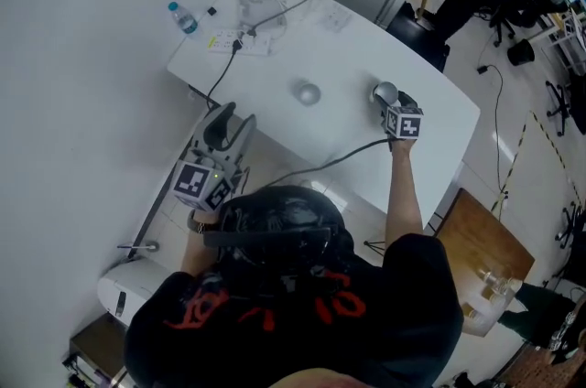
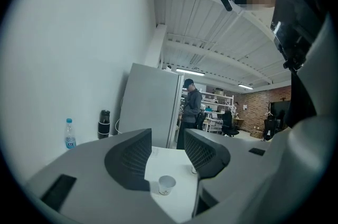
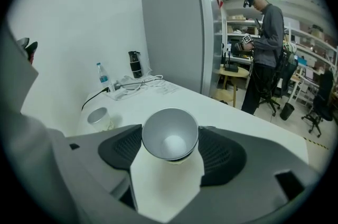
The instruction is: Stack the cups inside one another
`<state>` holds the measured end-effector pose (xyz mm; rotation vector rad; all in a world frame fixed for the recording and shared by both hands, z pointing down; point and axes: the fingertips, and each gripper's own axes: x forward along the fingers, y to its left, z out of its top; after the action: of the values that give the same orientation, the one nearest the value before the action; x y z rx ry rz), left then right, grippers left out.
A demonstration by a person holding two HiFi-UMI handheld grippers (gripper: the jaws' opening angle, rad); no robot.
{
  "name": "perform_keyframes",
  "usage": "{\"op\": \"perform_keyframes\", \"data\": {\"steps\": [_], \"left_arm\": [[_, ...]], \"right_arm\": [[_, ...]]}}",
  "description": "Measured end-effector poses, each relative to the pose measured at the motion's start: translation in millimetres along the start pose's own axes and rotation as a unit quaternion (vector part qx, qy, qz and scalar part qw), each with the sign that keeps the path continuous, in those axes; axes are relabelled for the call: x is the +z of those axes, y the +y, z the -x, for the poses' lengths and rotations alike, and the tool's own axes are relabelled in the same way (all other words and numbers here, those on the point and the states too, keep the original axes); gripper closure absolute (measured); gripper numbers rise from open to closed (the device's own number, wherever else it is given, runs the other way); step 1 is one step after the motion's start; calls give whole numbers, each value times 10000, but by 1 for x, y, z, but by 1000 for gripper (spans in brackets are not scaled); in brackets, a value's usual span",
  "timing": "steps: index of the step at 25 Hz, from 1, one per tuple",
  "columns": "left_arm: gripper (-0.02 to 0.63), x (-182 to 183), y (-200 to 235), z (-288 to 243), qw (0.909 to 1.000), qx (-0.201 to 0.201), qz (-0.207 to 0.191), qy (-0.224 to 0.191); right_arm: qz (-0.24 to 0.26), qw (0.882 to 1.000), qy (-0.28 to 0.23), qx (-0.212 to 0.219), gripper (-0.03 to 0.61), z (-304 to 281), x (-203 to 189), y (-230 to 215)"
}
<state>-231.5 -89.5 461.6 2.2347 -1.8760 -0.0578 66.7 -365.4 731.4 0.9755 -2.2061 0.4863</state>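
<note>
Item one, nearest: my right gripper (image 3: 169, 129), jaws spread, pads flanking a paper cup (image 3: 170, 139) that stands upright, mouth up, on the white table (image 3: 237, 112). Its rim reads round and undented, so I judge there is no squeeze on it yet. Handling, by my estimate: very light, thin-walled, easily crushed or tipped. The sides are smooth and taper downward, so it may slide out of a loose hold. Best taken across the upper wall just under the rolled rim, where it looks stiffest, with a gentle pinch only. Item two: my left gripper (image 2: 168, 138), held off the table's near edge, jaws spread with nothing between the pads. Item three, further along the table: second cup (image 3: 99, 117), same kind, upright, well apart from the first. It is the likely partner for nesting, so its mouth should be kept unobstructed. Item four, far end of the table: cabling (image 3: 134, 83), a water bottle (image 3: 102, 76), a dark flask (image 3: 134, 64). Beyond the table: a standing person (image 3: 262, 43).
</note>
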Motion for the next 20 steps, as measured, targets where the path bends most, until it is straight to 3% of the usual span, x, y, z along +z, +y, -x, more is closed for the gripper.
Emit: {"op": "perform_keyframes", "data": {"steps": [10, 12, 20], "left_arm": [[416, -6, 6, 13, 9999, 120, 57, 22], [416, -9, 6, 15, 9999, 130, 90, 41], [416, -12, 0, 13, 9999, 41, 93, 122]], "right_arm": [[-109, 9996, 254, -20, 229, -9, -9, -2], [-141, 9997, 221, -8, 204, -7, -9, -1], [-174, 9998, -64, -35, 204, 13, -1, 4]]}}
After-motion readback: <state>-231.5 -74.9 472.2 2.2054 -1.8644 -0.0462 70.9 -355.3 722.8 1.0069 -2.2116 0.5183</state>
